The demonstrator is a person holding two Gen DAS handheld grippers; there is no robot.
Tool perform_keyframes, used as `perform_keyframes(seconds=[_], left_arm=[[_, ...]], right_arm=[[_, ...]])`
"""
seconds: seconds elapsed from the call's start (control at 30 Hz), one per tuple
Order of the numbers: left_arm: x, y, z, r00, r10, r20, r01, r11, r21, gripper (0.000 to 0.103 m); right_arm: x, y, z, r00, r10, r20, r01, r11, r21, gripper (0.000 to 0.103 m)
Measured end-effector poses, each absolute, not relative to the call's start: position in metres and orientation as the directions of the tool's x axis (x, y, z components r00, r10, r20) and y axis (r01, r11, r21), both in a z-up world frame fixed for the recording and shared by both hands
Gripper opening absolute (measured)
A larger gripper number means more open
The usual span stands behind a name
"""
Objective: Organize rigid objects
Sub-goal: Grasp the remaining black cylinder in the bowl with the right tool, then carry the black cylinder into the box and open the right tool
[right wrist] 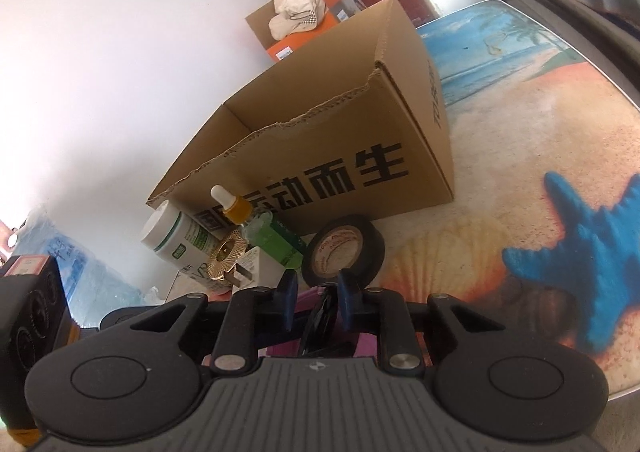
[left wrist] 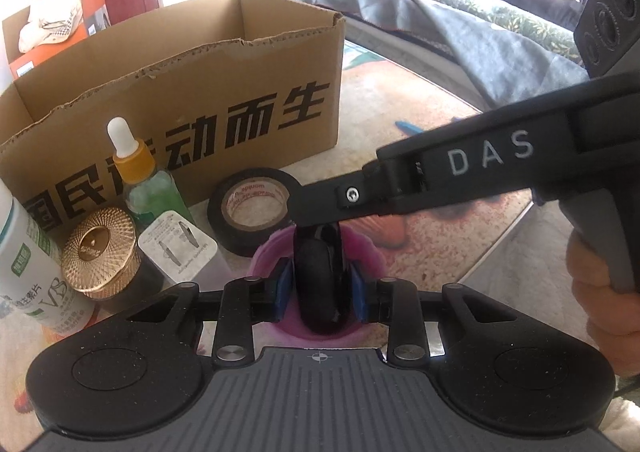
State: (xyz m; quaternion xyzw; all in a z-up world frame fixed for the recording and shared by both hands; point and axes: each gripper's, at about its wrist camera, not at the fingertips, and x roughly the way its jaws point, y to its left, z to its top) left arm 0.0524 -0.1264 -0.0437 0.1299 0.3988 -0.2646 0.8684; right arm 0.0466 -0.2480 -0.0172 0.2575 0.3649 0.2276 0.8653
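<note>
On the beach-print table [right wrist: 500, 156], the left gripper [left wrist: 319, 284] has its blue pads [left wrist: 282, 284] pressed on a black glossy thing [left wrist: 320, 276] standing in a pink dish [left wrist: 276, 252]. The right gripper [right wrist: 316, 292] grips the same black thing [right wrist: 320, 320] at its far end; seen from the left wrist, it reaches in from three o'clock. At eleven o'clock of the dish lies a tape roll [left wrist: 254, 212]. Farther toward ten o'clock stand a dropper bottle [left wrist: 140, 176], a gold lid [left wrist: 98, 252] and a white bottle [left wrist: 28, 264]. Behind them sits an open box [left wrist: 192, 100].
</note>
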Motion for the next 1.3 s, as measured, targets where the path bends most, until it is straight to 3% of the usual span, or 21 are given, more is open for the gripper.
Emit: perform_keyframes(seconds=[0.23,0.33,0.6,1.1,1.3], left_arm=[[0.054,-0.128,-0.045,0.552,-0.364,-0.75,0.562,0.827,0.013,0.026],[0.054,-0.127,-0.044,0.558,-0.368,-0.744,0.562,0.827,0.013,0.019],[0.045,-0.12,-0.029,0.593,-0.385,-0.707,0.562,0.827,0.022,0.019],[0.04,-0.083,0.078,0.756,-0.402,-0.516,0.504,0.861,0.068,0.019],[0.082,-0.064,0.109,0.797,-0.342,-0.497,0.436,0.896,0.082,0.019]], right_arm=[[0.052,-0.244,-0.024,0.602,0.591,-0.537,-0.19,0.759,0.623,0.024],[0.052,-0.241,-0.024,0.596,0.593,-0.541,-0.192,0.76,0.621,0.024],[0.042,-0.232,-0.007,0.617,0.585,-0.527,-0.224,0.772,0.594,0.022],[0.042,-0.199,0.112,0.692,0.609,-0.388,-0.435,0.78,0.449,0.023],[0.088,-0.175,0.153,0.657,0.664,-0.357,-0.523,0.743,0.418,0.022]])
